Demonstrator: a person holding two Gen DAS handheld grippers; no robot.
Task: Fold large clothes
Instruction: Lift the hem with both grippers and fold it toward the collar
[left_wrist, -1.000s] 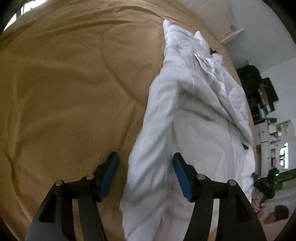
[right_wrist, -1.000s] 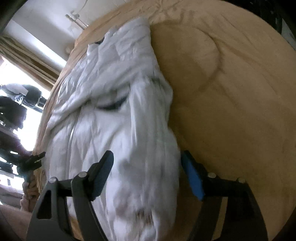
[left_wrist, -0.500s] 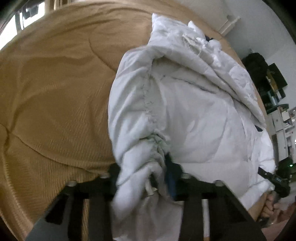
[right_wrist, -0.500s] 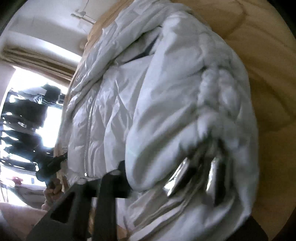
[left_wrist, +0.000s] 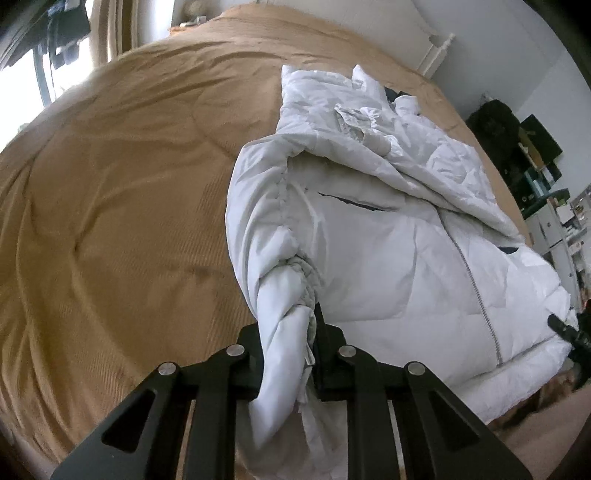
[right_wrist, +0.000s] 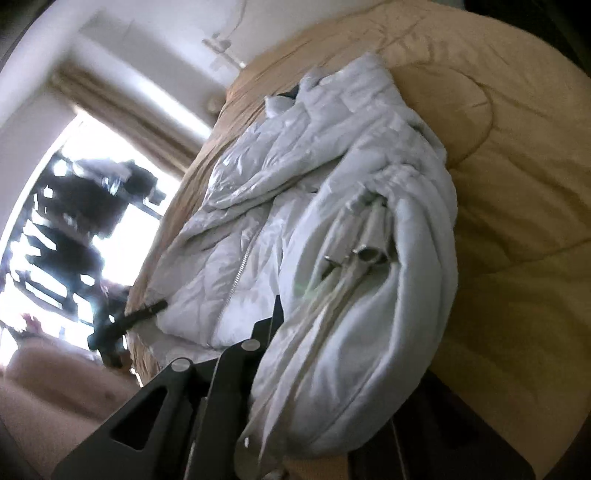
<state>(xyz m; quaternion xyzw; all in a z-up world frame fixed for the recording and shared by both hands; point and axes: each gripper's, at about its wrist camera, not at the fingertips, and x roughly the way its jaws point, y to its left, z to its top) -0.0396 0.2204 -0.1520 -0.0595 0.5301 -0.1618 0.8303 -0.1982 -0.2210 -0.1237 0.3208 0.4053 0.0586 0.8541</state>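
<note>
A white puffer jacket with a front zipper lies on a tan bedspread. My left gripper is shut on a bunched fold at the jacket's left hem corner and holds it lifted. In the right wrist view the jacket drapes over my right gripper, which is shut on the other hem corner; its right finger is hidden under the fabric. The right gripper also shows at the far right of the left wrist view.
The tan bedspread spreads wide to the left of the jacket in the left view and to its right in the right view. A bright window with curtains and dark shelving with clutter stand beyond the bed.
Both grippers were open around the jacket's hem a second ago. They have shut on the fabric and lifted the hem corners up off the bed.
</note>
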